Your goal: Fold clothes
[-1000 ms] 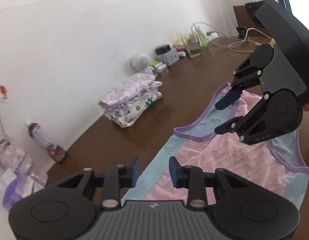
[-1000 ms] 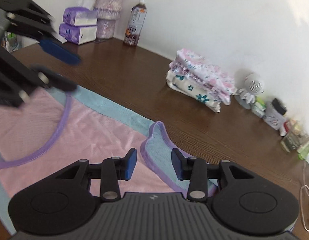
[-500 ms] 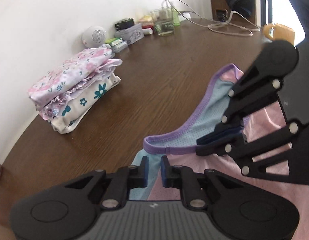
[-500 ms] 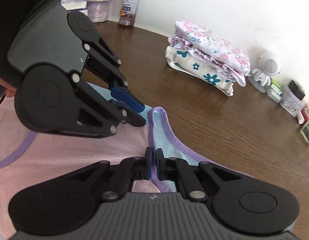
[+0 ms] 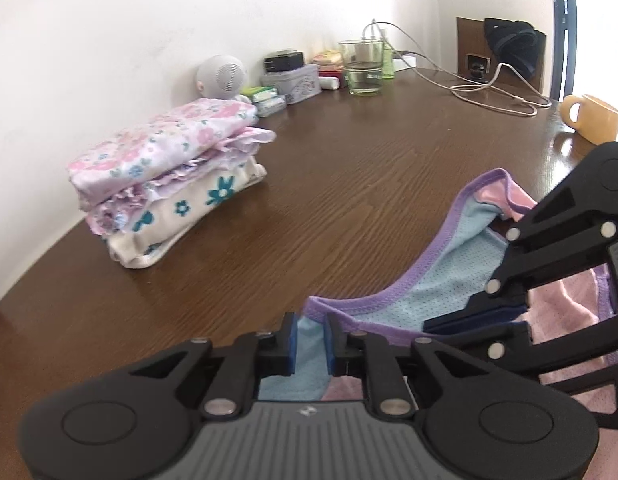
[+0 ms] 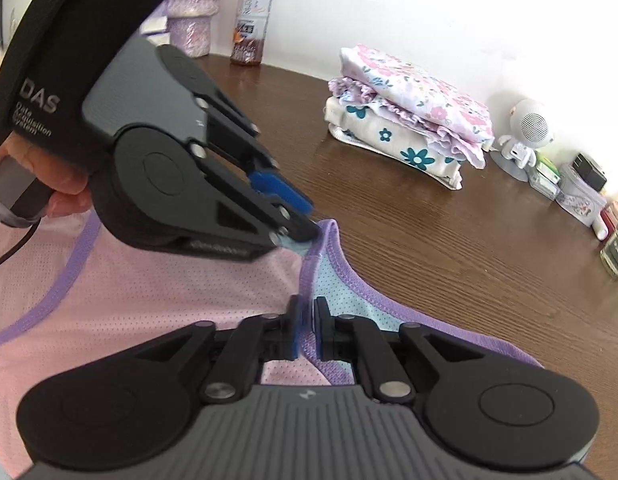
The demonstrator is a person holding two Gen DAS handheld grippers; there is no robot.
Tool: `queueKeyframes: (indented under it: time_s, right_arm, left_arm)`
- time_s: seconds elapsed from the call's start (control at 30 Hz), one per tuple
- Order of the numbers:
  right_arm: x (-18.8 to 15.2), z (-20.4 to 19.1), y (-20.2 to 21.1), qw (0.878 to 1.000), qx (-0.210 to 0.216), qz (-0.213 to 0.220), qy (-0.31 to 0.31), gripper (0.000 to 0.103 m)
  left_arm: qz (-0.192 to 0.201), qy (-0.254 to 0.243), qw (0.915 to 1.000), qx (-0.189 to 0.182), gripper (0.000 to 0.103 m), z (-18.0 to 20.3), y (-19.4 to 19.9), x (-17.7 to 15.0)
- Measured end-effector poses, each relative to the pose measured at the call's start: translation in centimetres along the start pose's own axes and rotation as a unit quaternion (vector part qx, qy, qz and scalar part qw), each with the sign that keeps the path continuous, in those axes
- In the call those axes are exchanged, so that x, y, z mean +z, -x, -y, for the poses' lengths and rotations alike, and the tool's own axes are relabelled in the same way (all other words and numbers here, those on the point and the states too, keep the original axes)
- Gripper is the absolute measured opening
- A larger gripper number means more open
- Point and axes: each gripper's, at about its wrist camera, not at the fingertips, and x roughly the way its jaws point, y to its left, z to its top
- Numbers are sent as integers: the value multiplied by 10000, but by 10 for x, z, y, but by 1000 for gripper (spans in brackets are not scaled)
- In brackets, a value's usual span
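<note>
While the pink and light-blue mesh top (image 6: 157, 292) lies spread across the lower left of the right wrist view on the brown desk (image 6: 449, 240), the right claw (image 6: 307, 330) is pinched nearly closed on its purple-trimmed edge at bottom centre. Just above it, the left claw (image 6: 305, 220) grips the same edge, clamped on light-blue fabric in its own view (image 5: 311, 342). A stack of folded floral clothes (image 5: 165, 176) sits at mid-left there, well apart from the top.

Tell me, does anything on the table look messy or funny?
Nothing looks spilled or broken. The pink top isn't flat: its purple-edged blue flap is lifted where both grippers pinch it. The folded stack is a bit uneven, with ruffles poking out.
</note>
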Motion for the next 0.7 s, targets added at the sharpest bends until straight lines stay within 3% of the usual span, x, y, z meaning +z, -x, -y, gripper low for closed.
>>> queueKeyframes:
  time_s: [0.1, 0.2, 0.33, 0.53, 0.7]
  right_arm:
    - [-1, 2, 12, 9998, -69, 154, -125, 8]
    - [-6, -2, 29, 9993, 185, 220, -222, 13]
    - [-18, -16, 41, 9985, 460, 137, -254, 32]
    - [-44, -39, 50, 9984, 479, -87, -281, 35]
    - [-55, -32, 65, 9971, 388, -78, -654, 35]
  left_arm:
    - [91, 63, 9999, 126, 14, -8, 17, -8]
    - [40, 174, 9998, 33, 14, -16, 33, -21]
    - [-150, 131, 9998, 52, 12, -14, 31, -33]
    - [-46, 171, 9994, 310, 13, -17, 26, -35]
    - [142, 82, 9998, 93, 13, -4, 33, -20]
